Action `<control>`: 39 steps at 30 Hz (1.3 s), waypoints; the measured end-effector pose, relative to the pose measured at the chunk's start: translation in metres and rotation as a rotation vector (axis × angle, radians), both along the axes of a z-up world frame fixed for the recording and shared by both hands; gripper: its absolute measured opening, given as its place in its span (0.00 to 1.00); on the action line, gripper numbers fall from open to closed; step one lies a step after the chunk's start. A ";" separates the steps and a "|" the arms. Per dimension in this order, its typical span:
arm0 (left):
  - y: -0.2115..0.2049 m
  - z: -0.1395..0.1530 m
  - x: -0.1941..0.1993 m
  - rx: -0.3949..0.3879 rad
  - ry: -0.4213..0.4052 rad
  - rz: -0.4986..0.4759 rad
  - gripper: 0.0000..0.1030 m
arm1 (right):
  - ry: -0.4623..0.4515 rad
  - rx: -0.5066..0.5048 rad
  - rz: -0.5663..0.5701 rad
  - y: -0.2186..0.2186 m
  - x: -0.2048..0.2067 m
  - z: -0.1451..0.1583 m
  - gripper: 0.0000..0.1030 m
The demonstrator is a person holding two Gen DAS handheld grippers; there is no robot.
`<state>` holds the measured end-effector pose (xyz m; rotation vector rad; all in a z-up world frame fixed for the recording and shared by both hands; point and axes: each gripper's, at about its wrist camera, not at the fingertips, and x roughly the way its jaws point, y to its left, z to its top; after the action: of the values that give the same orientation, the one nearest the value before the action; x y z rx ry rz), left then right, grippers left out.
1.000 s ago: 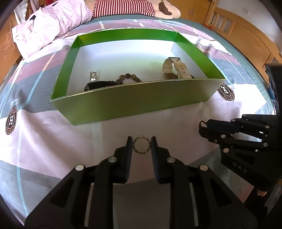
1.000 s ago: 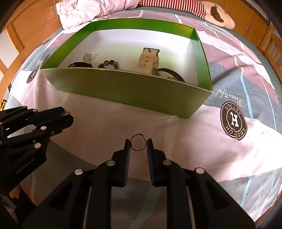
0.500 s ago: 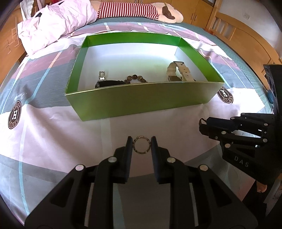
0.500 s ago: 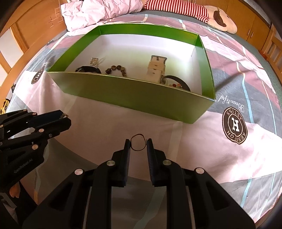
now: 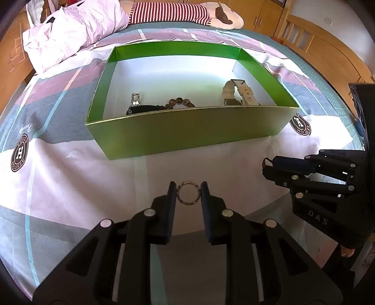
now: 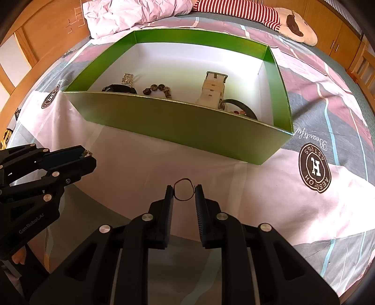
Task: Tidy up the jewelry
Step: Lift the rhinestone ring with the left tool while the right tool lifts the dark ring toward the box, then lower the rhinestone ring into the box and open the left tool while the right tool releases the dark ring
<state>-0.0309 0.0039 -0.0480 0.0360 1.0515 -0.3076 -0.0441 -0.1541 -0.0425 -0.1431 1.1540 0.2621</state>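
Note:
My left gripper (image 5: 188, 187) is shut on a studded metal ring (image 5: 188, 193), held above the bedspread in front of the green box (image 5: 187, 131). My right gripper (image 6: 184, 188) is shut on a thin dark loop (image 6: 184, 189), also in front of the green box (image 6: 178, 122). Inside the box lie a beaded bracelet (image 5: 179, 102), a black band with a clear clasp (image 5: 143, 108), a cream watch strap (image 5: 236, 95) and, in the right wrist view, a dark bangle (image 6: 239, 106). Each gripper shows in the other's view: the right gripper (image 5: 267, 167) and the left gripper (image 6: 90, 158).
The box sits on a bed with a patterned pink, grey and white cover (image 5: 70, 178). A crumpled pillow (image 5: 70, 30) and a striped plush toy (image 5: 187, 14) lie at the head. Wooden bed rails (image 5: 328, 47) and cabinets surround the bed.
Both grippers have risen and drawn back from the box with their rings still held; the box looks smaller and more of its inside shows.

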 end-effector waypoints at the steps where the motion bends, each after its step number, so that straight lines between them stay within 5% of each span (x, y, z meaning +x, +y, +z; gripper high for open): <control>1: -0.001 -0.004 0.000 0.015 0.012 -0.003 0.20 | 0.001 -0.001 0.000 0.001 0.000 0.000 0.19; 6: -0.001 -0.030 0.003 0.085 0.079 0.007 0.21 | 0.006 -0.005 -0.008 0.001 0.001 -0.002 0.19; 18: 0.009 -0.027 0.000 0.044 0.069 -0.012 0.20 | 0.032 -0.024 -0.007 0.012 0.005 -0.015 0.19; 26: 0.016 0.017 -0.003 -0.007 -0.066 0.014 0.20 | -0.040 0.038 -0.001 0.011 0.009 0.013 0.19; 39: -0.020 0.072 0.023 0.024 -0.279 -0.004 0.20 | -0.228 0.144 -0.106 -0.009 0.058 0.058 0.19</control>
<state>-0.0077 -0.0161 0.0245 0.0997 0.7785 -0.2846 0.0135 -0.1627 0.0154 0.0155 0.9097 0.2276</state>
